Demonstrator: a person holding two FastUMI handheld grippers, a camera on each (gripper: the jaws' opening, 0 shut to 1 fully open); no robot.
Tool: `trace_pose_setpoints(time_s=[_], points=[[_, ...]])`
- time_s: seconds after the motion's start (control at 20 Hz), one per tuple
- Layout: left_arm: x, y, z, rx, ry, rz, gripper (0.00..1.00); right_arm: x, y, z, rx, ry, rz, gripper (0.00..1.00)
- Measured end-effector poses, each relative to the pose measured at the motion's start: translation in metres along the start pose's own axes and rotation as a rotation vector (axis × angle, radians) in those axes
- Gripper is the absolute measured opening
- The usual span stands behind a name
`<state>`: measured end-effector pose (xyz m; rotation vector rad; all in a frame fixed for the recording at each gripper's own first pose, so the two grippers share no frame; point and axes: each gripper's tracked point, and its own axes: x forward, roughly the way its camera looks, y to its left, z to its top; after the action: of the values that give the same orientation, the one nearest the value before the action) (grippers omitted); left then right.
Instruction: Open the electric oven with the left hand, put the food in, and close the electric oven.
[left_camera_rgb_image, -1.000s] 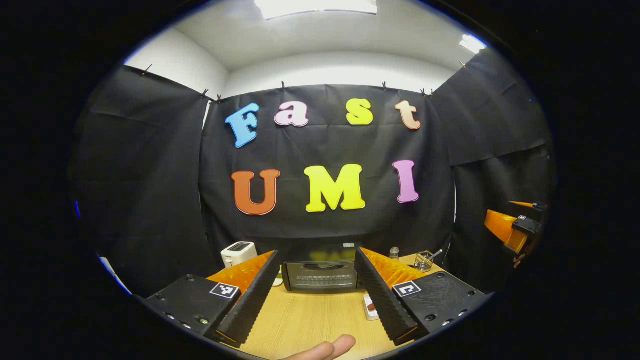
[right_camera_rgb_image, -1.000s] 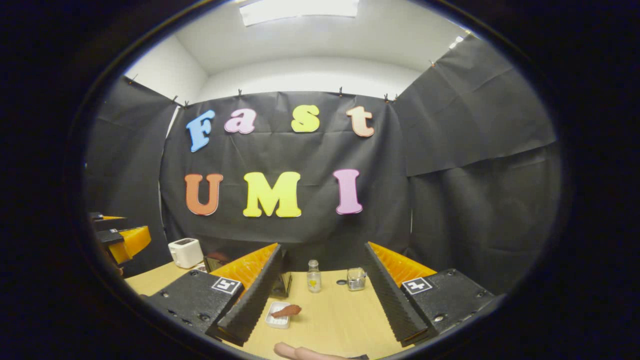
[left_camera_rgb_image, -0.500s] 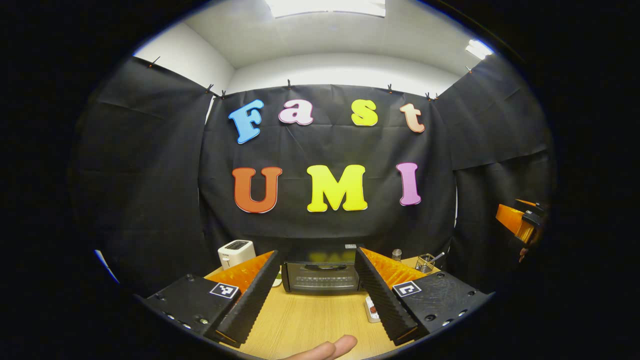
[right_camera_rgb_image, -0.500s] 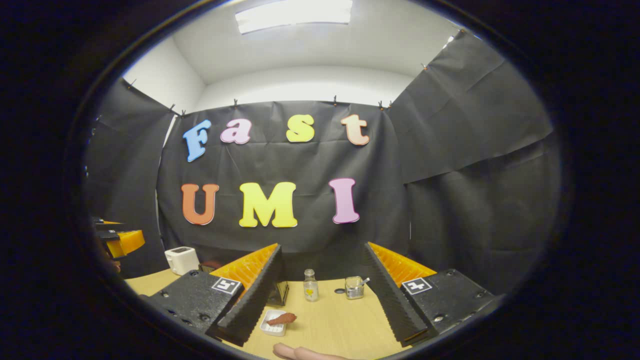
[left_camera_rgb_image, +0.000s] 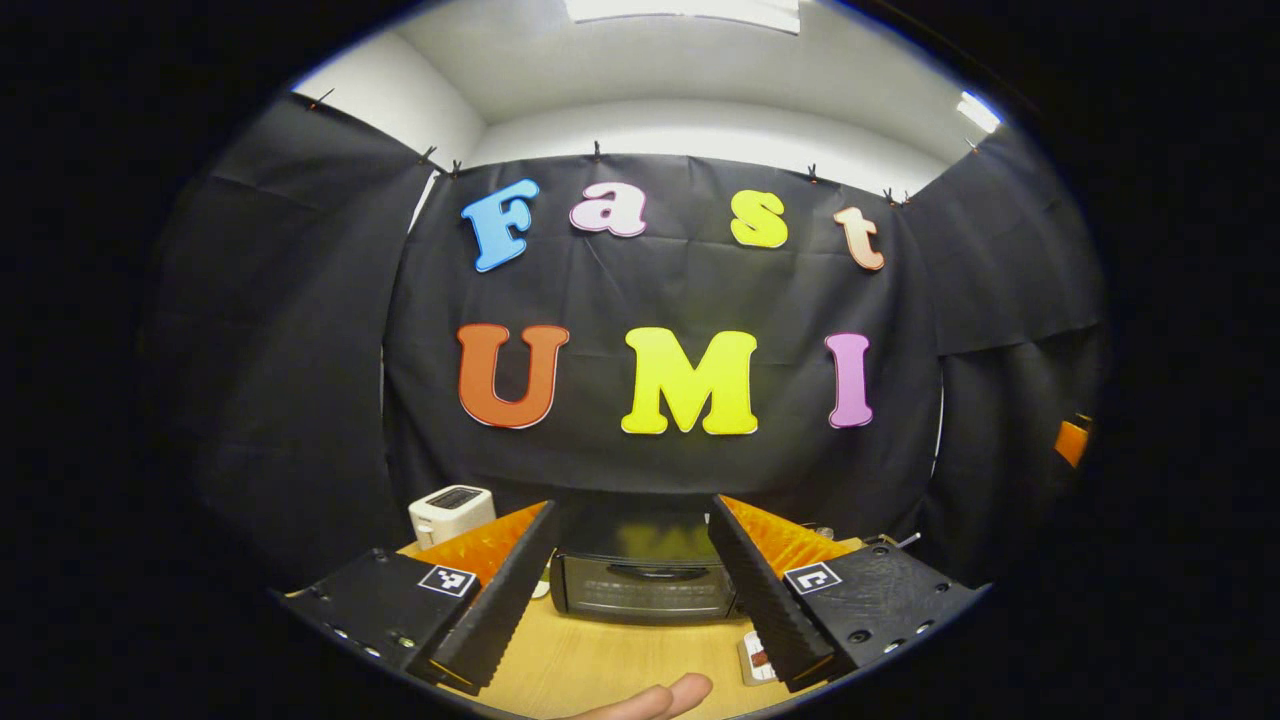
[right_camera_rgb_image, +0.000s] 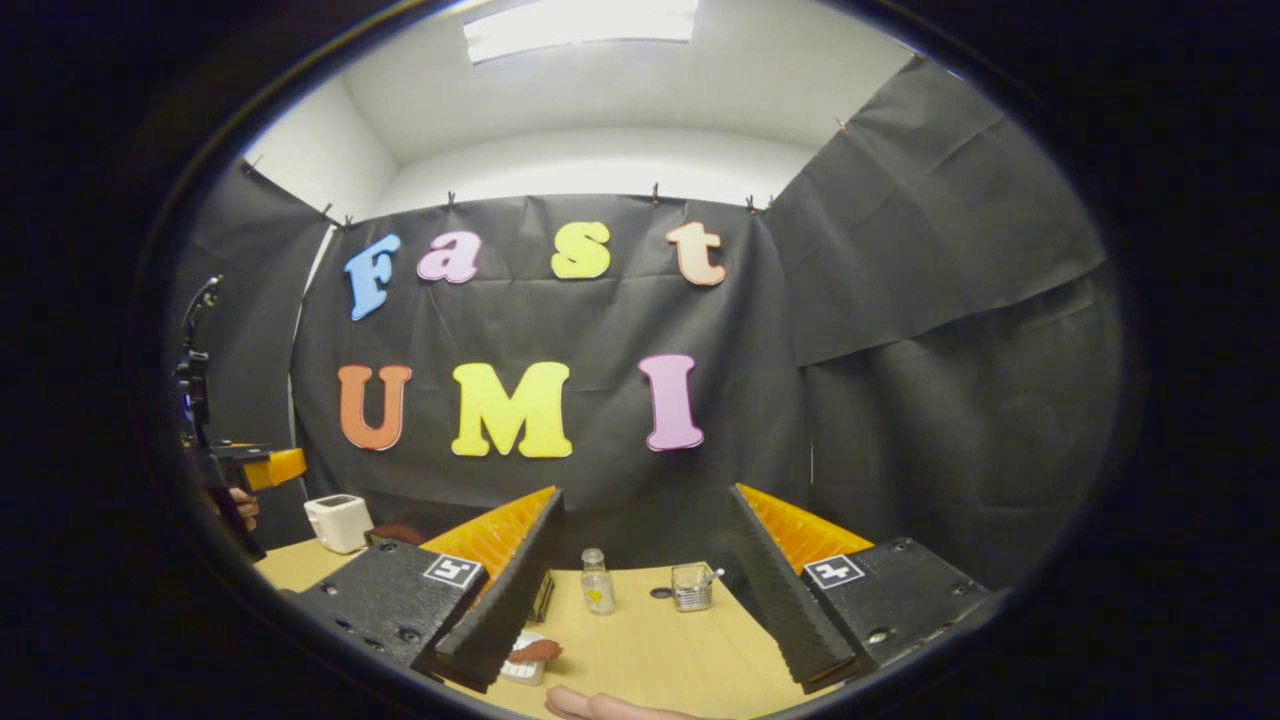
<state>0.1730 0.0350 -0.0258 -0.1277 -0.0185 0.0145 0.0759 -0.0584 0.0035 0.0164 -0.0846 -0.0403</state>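
A: Left gripper view. The left gripper (left_camera_rgb_image: 632, 585) sits at the bottom centre, fingers spread wide, nothing between them.

B: The oven?

A: The electric oven (left_camera_rgb_image: 642, 575) is at lower centre, framed in the gap between the two fingers, door shut, standing on the wooden table (left_camera_rgb_image: 610, 665). A white toaster (left_camera_rgb_image: 450, 511) is at lower left, beside the oven. A white tray with the food (left_camera_rgb_image: 757, 658) peeks out low right of centre, half hidden behind the right-hand finger.

B: Anything else?

A: A fingertip (left_camera_rgb_image: 668, 694) at the bottom edge. An orange bit at the right edge; cannot tell what it is.

B: Right gripper view?

A: The right gripper (right_camera_rgb_image: 640, 590) is at bottom centre, also wide open and holding nothing. Between its fingers, far back on the table (right_camera_rgb_image: 650, 650), a small glass bottle (right_camera_rgb_image: 597, 581) and a wire basket (right_camera_rgb_image: 691, 586), near each other but apart.

B: The food?

A: A reddish-brown piece of food (right_camera_rgb_image: 535, 651) on its white tray, low left of centre, partly covered by the left-hand finger. The toaster (right_camera_rgb_image: 338, 522) is at lower left. The other gripper (right_camera_rgb_image: 250, 468) shows at the left edge; its opening I cannot tell from here.
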Motion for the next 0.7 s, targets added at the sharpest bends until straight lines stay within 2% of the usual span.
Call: trace_pose_setpoints(time_s=[0.15, 0.3, 0.55, 0.7], points=[[0.06, 0.01, -0.029, 0.015, 0.079, 0.03, 0.96, 0.013, -0.006, 0.004, -0.005, -0.007, 0.004, 1.0], [0.109, 0.008, -0.076, 0.017, 0.195, 0.024, 0.95, 0.024, -0.013, 0.004, -0.019, -0.006, 0.006, 1.0], [0.155, -0.01, -0.144, 0.052, 0.346, -0.011, 0.96, 0.034, -0.014, 0.0, -0.049, -0.006, 0.027, 1.0], [0.173, -0.028, -0.177, 0.11, 0.417, -0.046, 0.96, 0.038, -0.015, -0.007, -0.042, 0.004, 0.034, 1.0]])
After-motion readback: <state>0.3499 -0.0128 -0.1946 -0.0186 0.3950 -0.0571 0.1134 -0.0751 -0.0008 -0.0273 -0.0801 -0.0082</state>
